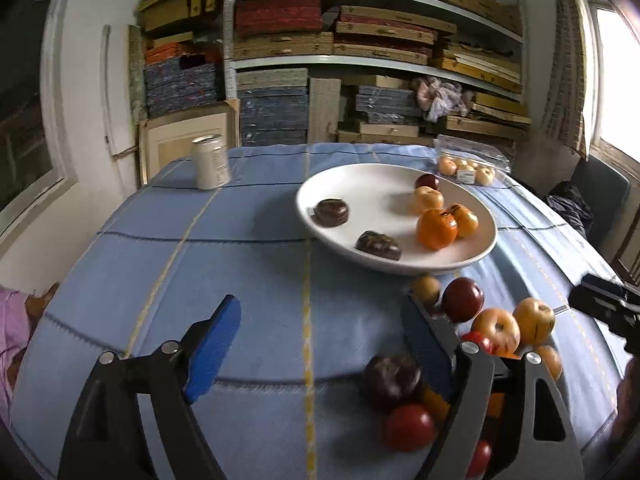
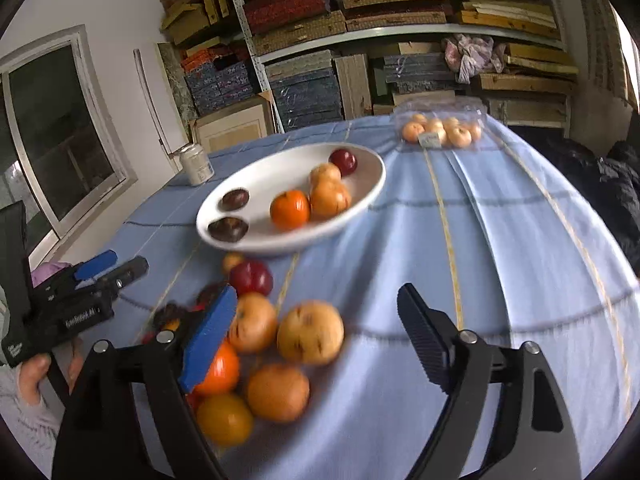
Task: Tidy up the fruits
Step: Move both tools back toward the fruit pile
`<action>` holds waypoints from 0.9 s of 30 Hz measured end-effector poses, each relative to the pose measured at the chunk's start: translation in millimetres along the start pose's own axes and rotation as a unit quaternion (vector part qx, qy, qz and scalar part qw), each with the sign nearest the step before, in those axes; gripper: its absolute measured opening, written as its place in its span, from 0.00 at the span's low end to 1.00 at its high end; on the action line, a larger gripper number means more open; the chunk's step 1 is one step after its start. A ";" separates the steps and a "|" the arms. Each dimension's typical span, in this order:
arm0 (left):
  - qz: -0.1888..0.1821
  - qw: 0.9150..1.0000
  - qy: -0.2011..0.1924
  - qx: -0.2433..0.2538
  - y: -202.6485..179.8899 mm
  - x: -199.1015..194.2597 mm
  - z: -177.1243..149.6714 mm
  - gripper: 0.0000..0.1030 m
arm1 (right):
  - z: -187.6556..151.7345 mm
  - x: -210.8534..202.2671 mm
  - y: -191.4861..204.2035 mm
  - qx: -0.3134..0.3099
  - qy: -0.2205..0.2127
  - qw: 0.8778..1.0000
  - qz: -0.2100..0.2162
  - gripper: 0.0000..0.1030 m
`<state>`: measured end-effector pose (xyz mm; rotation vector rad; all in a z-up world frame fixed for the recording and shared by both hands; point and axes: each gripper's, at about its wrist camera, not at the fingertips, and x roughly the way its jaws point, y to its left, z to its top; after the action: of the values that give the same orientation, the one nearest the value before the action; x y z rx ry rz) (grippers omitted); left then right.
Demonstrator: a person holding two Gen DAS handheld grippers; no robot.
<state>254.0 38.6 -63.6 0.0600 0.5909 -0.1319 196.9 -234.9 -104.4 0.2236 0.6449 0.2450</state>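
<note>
Left wrist view: the left gripper [image 1: 320, 344] hangs over the blue checked cloth [image 1: 240, 280] of the counter with its jaws spread wide and nothing between them. Its blue-padded finger [image 1: 214, 354] sits at 7 o'clock; the other finger stands at 5 o'clock against the loose fruit pile [image 1: 480, 332]. That pile lies on the cloth at 4 to 5 o'clock: a dark red apple [image 1: 463, 299], yellow-red apples, a dark plum-like fruit [image 1: 393, 381] and a red one [image 1: 409, 427] nearest the lens. Just beyond the pile, at 1 o'clock from centre, stands the white plate [image 1: 360, 188], holding an orange [image 1: 436, 229], two yellow fruits, a small red one and two dark brown pieces. A clear pack of small yellow fruits [image 1: 466, 169] lies behind the plate at 2 o'clock, and a can [image 1: 211, 162] stands at 11 o'clock. Part of the right gripper shows at the 3 o'clock edge.

In the right wrist view, the right gripper [image 2: 316, 340] is likewise spread, its pads pressing on nothing; one yellow apple [image 2: 310, 332] lies between the fingers, nearer the blue one, the others at 7 to 8 o'clock. The plate [image 2: 240, 184] is at 11 o'clock, the pack [image 2: 440, 130] at 1 o'clock. The left gripper [image 2: 108, 268], gripped by a hand [image 2: 34, 376], shows at 9 o'clock. Shelves of stacked boards [image 2: 360, 20] fill the back wall.
</note>
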 end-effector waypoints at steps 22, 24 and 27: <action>0.005 1.000 0.013 0.016 -3.9 -4.2 -12.3 0.86 | -17.6 18.6 9.0 -0.018 0.070 0.997 0.025 0.71; 0.004 1.000 0.013 0.017 -4.3 -4.1 -11.8 0.86 | -17.4 19.2 10.2 -0.021 0.073 0.997 0.028 0.68; 0.004 1.000 0.012 0.015 -4.2 -4.0 -11.5 0.90 | -17.6 19.2 12.0 -0.022 0.073 0.997 0.029 0.66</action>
<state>243.7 36.0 -71.0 0.0930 0.6131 -0.1313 199.1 -215.6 -125.5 0.1830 0.7776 0.3340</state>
